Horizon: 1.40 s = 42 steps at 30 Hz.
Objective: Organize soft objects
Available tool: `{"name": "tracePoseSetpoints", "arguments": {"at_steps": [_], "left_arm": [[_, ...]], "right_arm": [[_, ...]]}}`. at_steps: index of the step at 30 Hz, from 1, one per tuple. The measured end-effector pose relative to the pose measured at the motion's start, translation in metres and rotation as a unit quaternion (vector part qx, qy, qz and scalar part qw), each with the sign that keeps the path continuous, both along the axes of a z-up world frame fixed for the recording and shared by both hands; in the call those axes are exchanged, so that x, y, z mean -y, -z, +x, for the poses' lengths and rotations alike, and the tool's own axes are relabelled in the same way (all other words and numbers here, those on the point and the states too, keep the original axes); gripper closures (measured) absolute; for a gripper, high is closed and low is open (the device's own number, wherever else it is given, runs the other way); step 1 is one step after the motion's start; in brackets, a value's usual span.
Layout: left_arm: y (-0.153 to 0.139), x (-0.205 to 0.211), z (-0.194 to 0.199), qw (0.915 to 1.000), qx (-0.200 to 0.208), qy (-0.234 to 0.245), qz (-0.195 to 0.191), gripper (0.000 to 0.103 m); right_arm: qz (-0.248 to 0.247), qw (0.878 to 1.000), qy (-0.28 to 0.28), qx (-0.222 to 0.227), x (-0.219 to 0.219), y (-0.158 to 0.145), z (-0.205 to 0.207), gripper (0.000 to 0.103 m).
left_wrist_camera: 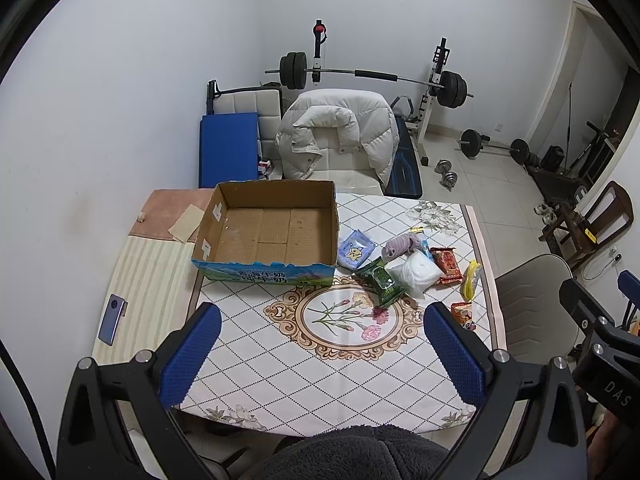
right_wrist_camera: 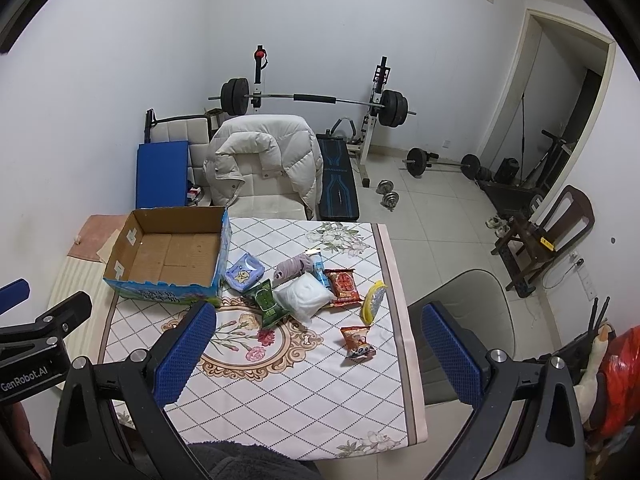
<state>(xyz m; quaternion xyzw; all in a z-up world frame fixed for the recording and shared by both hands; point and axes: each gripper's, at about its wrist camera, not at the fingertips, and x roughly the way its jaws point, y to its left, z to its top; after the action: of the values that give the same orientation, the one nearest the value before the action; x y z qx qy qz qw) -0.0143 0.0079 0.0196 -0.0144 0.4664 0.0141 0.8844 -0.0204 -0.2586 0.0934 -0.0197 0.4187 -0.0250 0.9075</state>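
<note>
so nothing was packed: the cardboard box (left_wrist_camera: pixel 276 232) sat empty, soft packets (right_wrist_camera: pixel 304 294) lay beside it, both hand-held grippers, left (left_wrist_camera: pixel 322 350) and right (right_wrist_camera: pixel 318 350), gaped apart.

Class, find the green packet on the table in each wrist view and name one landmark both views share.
Left wrist view: the green packet lies right of centre, beside the white bag.
Right wrist view: it lies near centre, left of the white bag.
Shared landmark: the cardboard box, to the packet's left.
</note>
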Motion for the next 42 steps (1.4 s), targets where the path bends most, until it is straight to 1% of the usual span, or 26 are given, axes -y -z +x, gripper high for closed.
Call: {"name": "tracePoseSetpoints", "arguments": {"at_steps": [13,16,17,19,20,22,23,24,25,26,28,29,30,32,33,35,37,38,39,40,41,42], "left_arm": [[0.001,0.000,0.001,1.0000,-0.002,0.000,-0.003,0.000],[0.005,0.001,0.019,0.9998,-0.014,-0.004,-0.015,0.000],[0.010,0.002,0.030,0.9995,-0.020,-0.006,-0.023,0.000],[0.028,0.008,0.062,0.9981,-0.047,-0.006,-0.040,0.000],[0.041,0.011,0.079,0.9968,-0.061,-0.005,-0.052,0.000],[0.079,0.025,0.119,0.9921,-0.108,0.002,-0.063,0.000],[0.102,0.034,0.139,0.9880,-0.136,0.010,-0.071,0.000],[0.129,0.043,0.159,0.9827,-0.167,0.015,-0.077,0.000],[0.154,0.051,0.176,0.9772,-0.196,0.015,-0.081,0.000],[0.187,0.061,0.194,0.9688,-0.229,0.012,-0.093,0.000],[0.237,0.073,0.215,0.9559,-0.274,0.006,-0.105,0.001],[0.261,0.080,0.226,0.9494,-0.295,0.000,-0.108,0.003],[0.286,0.085,0.235,0.9435,-0.312,-0.008,-0.112,0.008],[0.329,0.095,0.249,0.9328,-0.341,-0.022,-0.116,0.009],[0.351,0.099,0.256,0.9257,-0.358,-0.030,-0.119,0.013],[0.388,0.103,0.265,0.9110,-0.385,-0.049,-0.138,0.014],[0.410,0.104,0.272,0.9035,-0.401,-0.061,-0.140,0.025],[0.418,0.105,0.274,0.9018,-0.404,-0.061,-0.140,0.037],[0.423,0.105,0.275,0.9016,-0.405,-0.063,-0.138,0.050],[0.425,0.104,0.272,0.9013,-0.406,-0.066,-0.138,0.056],[0.425,0.104,0.268,0.9021,-0.406,-0.065,-0.131,0.064],[0.423,0.105,0.262,0.9054,-0.404,-0.061,-0.116,0.065]], "right_arm": [[0.005,1.000,0.004,0.000,0.000,-0.002,0.002,0.000],[0.018,1.000,0.024,0.000,0.013,-0.004,0.016,0.000],[0.022,0.999,0.029,-0.001,0.019,-0.003,0.022,0.000],[0.044,0.998,0.049,-0.009,0.042,0.008,0.045,0.000],[0.059,0.997,0.053,-0.017,0.056,0.019,0.062,0.000],[0.085,0.993,0.053,-0.054,0.084,0.053,0.100,0.000],[0.094,0.991,0.056,-0.077,0.093,0.072,0.119,0.000],[0.115,0.986,0.053,-0.110,0.106,0.103,0.146,0.000],[0.125,0.981,0.052,-0.137,0.112,0.126,0.165,0.000],[0.136,0.974,0.057,-0.172,0.120,0.156,0.185,0.000],[0.151,0.961,0.057,-0.226,0.129,0.210,0.221,0.000],[0.156,0.954,0.064,-0.247,0.135,0.235,0.232,0.000],[0.172,0.942,0.075,-0.277,0.137,0.267,0.250,0.000],[0.206,0.926,0.084,-0.306,0.138,0.313,0.265,0.000],[0.222,0.915,0.091,-0.324,0.137,0.337,0.273,0.000],[0.248,0.899,0.099,-0.348,0.133,0.373,0.285,0.000],[0.263,0.889,0.101,-0.362,0.126,0.401,0.295,0.000],[0.264,0.885,0.103,-0.369,0.121,0.414,0.300,0.000],[0.263,0.881,0.105,-0.378,0.117,0.418,0.301,0.000],[0.261,0.877,0.110,-0.389,0.113,0.424,0.305,0.000],[0.263,0.873,0.114,-0.395,0.109,0.432,0.307,0.000],[0.266,0.867,0.119,-0.404,0.105,0.440,0.309,0.000]]}}
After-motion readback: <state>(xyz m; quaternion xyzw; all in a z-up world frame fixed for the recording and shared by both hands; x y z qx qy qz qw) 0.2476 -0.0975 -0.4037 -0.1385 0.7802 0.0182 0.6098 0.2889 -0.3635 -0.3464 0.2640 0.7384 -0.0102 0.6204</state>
